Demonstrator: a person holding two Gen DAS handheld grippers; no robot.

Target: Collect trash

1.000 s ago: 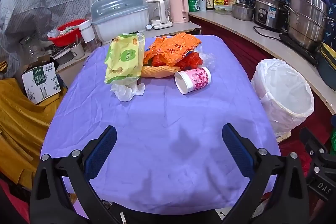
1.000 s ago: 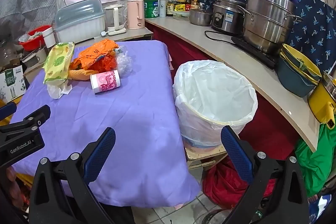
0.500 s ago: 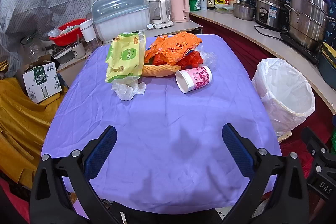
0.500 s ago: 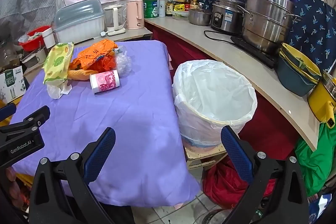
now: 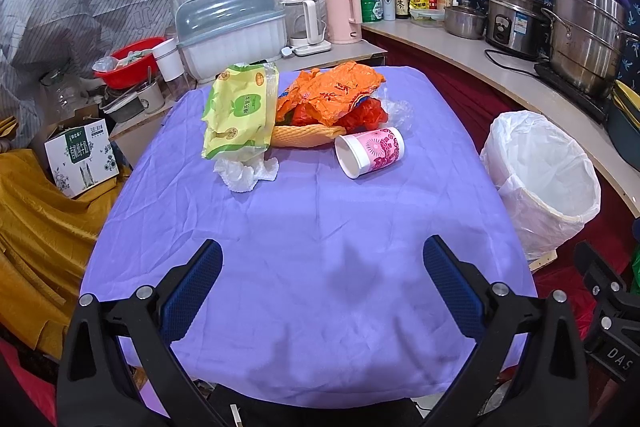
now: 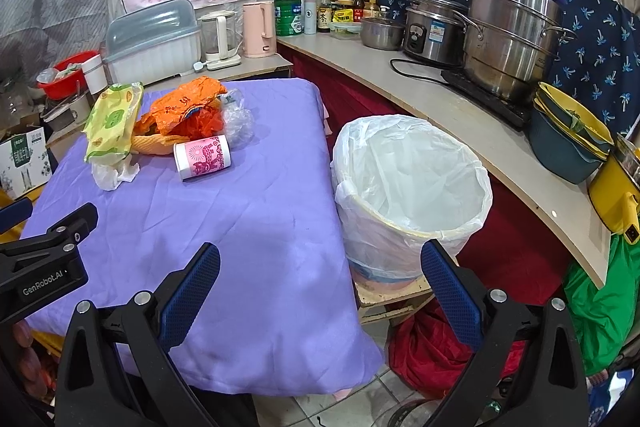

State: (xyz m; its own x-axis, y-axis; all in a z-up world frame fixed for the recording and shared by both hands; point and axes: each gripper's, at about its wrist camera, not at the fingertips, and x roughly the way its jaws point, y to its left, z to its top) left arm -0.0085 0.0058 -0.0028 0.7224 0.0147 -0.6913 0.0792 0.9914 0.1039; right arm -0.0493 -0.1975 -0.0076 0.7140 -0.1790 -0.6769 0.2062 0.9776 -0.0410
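A pile of trash lies at the far end of the purple-clothed table (image 5: 320, 227): a yellow-green wipes pack (image 5: 238, 111), a crumpled white tissue (image 5: 246, 173), an orange wrapper (image 5: 332, 93) over red plastic, a yellow foam net (image 5: 304, 137), clear plastic (image 5: 394, 111) and a pink paper cup (image 5: 370, 151) on its side. The pile also shows in the right wrist view, with the cup (image 6: 203, 157). My left gripper (image 5: 322, 271) is open and empty over the near table edge. My right gripper (image 6: 320, 267) is open and empty, near the white-lined bin (image 6: 412, 187).
The bin (image 5: 544, 183) stands on the floor right of the table. A counter (image 6: 460, 107) with steel pots, a rice cooker and bottles runs along the right. Kettles and a covered dish rack (image 5: 232, 27) stand behind the table. A box and yellow cloth (image 5: 36, 227) lie left.
Both grippers have barely moved; the views shift only slightly. Nothing was taken hold of or let go.
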